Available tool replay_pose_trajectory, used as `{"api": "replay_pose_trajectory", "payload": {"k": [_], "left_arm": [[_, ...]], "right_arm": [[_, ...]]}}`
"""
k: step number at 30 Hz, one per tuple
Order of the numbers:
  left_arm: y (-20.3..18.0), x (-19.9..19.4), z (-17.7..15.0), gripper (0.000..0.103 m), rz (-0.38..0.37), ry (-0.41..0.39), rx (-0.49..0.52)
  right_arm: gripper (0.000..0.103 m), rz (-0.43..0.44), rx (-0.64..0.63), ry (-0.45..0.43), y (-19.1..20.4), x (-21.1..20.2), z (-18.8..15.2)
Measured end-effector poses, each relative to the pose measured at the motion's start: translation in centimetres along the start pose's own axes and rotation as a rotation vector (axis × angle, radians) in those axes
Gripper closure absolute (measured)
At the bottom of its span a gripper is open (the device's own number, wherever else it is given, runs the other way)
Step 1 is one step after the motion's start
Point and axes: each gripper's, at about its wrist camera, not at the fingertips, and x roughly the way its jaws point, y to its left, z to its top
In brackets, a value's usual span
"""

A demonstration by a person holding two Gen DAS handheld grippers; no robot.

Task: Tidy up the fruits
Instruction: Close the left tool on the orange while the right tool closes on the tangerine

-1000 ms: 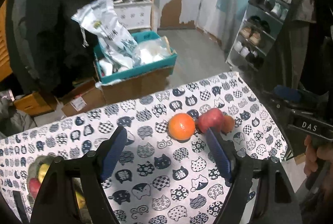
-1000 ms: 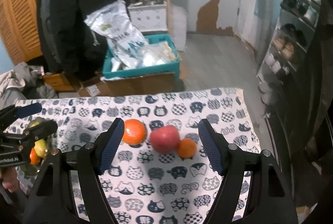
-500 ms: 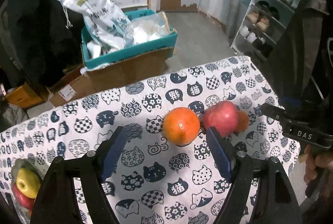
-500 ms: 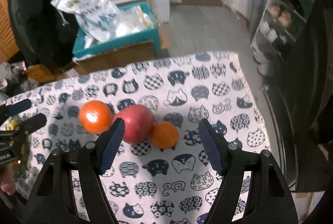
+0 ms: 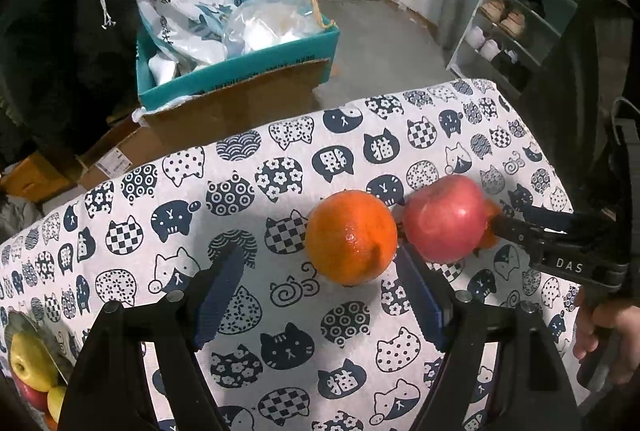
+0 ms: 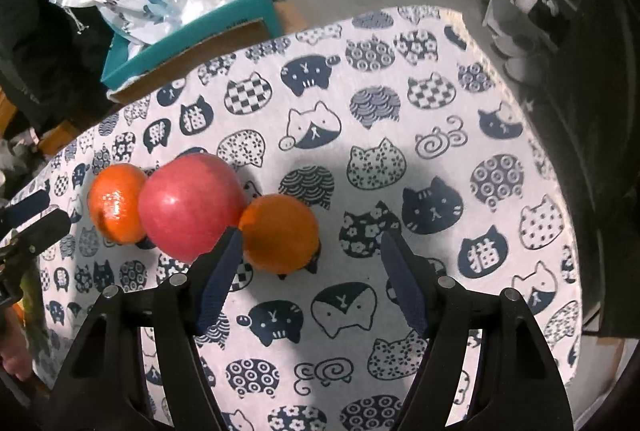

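White letters "DAS" stand on the black body of the right tongs [image 5: 516, 221] where they enter the left wrist view, and the white plastic rice sack [image 5: 176, 3] in the teal box [image 5: 240, 71] behind the worktop [image 5: 360, 135] bears blue Chinese characters too small to read surely. Both tongs tilt steeply down over the cat-patterned cloth with jaws standing wide and empty: the left tongs [image 5: 320, 295] straddle the near side of the large orange [image 5: 352, 237], the right tongs [image 6: 308, 275] the small orange [image 6: 280, 233]. The round red apple [image 6: 190, 207] sits between the oranges, touching both and hiding most of the small orange from the left view, while the bowl of yellow and red fruit [image 5: 30, 363] left of the large orange is cut off by the frame
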Motion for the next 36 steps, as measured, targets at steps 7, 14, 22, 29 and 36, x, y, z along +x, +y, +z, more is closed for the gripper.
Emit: {"api": "replay_pose_trajectory", "payload": {"k": [7, 14, 22, 29, 36], "left_arm": [[0.5, 0.8, -0.1, 0.023, -0.011, 0.016, -0.018], [0.6, 1.6, -0.2, 0.023, -0.014, 0.034, -0.022], [0.2, 2.4, 0.1, 0.023, -0.045, 0.044, -0.027], [-0.6, 3.8, 0.6, 0.023, -0.054, 0.059, -0.015], [-1.2, 6.0, 0.6, 0.023, -0.056, 0.093, -0.009]], "right_arm": [[0.032, 0.028, -0.011, 0.001, 0.5, 1.0, 0.2], [0.038, 0.114, 0.014, 0.018, 0.8, 2.6, 0.2], [0.055, 0.119, 0.018, 0.010, 1.0, 3.1, 0.3], [0.055, 0.070, 0.045, -0.039, 0.0, 1.3, 0.6], [0.055, 0.004, -0.006, -0.079, 0.5, -0.3, 0.5]]}}
